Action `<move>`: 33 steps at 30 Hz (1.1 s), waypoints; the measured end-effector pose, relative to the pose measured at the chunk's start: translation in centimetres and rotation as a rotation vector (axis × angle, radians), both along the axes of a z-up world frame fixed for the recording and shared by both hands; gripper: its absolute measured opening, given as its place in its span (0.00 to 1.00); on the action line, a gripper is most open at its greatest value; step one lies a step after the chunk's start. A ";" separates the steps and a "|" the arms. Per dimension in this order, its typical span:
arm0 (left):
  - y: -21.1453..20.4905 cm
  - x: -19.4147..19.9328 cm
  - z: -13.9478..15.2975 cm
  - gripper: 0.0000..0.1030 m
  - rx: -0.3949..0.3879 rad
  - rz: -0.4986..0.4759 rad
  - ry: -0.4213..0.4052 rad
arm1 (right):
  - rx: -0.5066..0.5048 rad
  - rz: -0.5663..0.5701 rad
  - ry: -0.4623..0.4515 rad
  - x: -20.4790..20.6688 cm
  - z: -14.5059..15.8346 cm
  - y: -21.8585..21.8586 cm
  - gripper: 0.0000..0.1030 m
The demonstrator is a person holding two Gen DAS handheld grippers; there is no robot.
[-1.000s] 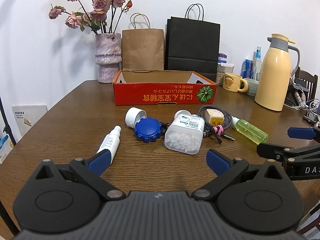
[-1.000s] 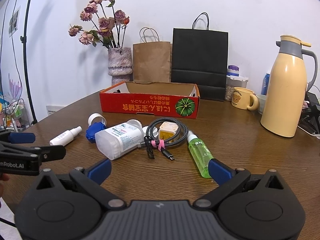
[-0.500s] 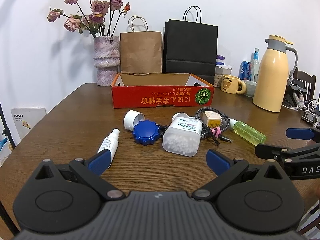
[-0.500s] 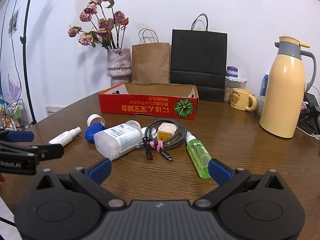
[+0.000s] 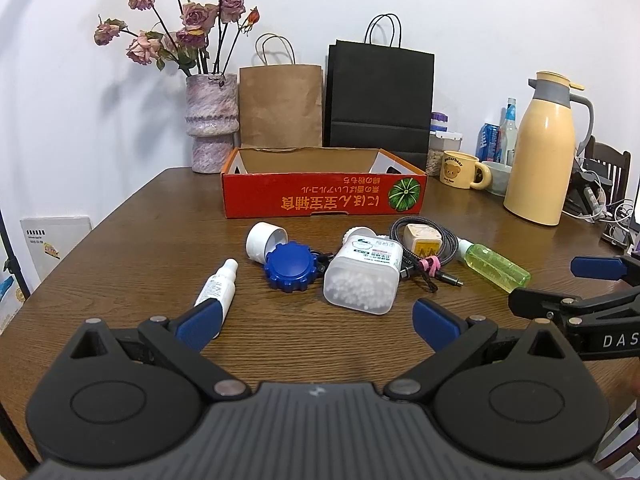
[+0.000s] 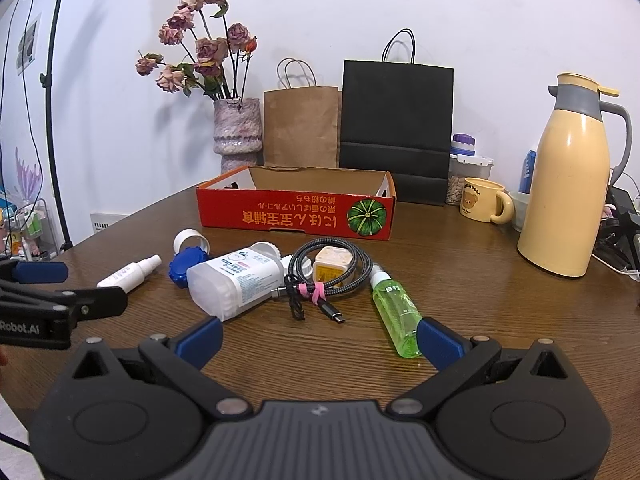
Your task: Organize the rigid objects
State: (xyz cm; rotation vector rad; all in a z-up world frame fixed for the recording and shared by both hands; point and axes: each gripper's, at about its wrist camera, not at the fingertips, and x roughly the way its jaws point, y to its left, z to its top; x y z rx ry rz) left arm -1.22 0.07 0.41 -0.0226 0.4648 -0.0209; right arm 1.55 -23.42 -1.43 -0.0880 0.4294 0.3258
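Over the last second both cameras have drawn back a little and risen slightly, so the cluster of things sits a touch farther off than before, while nothing on the worktop (image 5: pixel 132 240) has itself moved; I judge the sorting has not yet begun and the person is lining up a first pick. The left tongs (image 5: pixel 316 322) are spread wide and empty, low over the near edge, and the right tongs (image 6: pixel 320 338) are likewise spread and hold nothing. The things to sort lie loose in a row in front of the red cardboard box (image 5: pixel 324 200), which stands open at the far middle of the worktop with nothing visible inside from here. At the left lies a small white spray bottle (image 5: pixel 218 284) on its side, its base just beside the left finger. Right of it a white cap (image 5: pixel 264 240) lies tipped over, touching a blue ribbed lid (image 5: pixel 291 266). Next comes a clear cotton-swab container (image 5: pixel 362 276) on its side, full of white tips, then a coiled braided cable (image 6: pixel 332 276) bound with a pink tie, ringing a cream charger cube (image 6: pixel 334 262). Farthest right lies a green spray bottle (image 6: pixel 394 316), its base near the right finger of the right tongs. All look hard and light; the round bottles may roll if nudged. A yellow thermos (image 6: pixel 568 176) and bear mug (image 6: pixel 482 200) stand well apart at the far right.
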 end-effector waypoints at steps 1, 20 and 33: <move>0.0 0.0 0.0 1.00 0.000 0.000 0.000 | 0.000 0.000 0.000 0.0 0.0 0.0 1.00; 0.6 0.3 -0.2 1.00 0.018 0.039 -0.006 | -0.004 -0.013 -0.002 0.2 -0.2 -0.4 1.00; 1.7 1.1 -0.3 1.00 0.046 0.091 -0.014 | -0.027 -0.043 0.000 1.5 -1.0 -0.9 1.00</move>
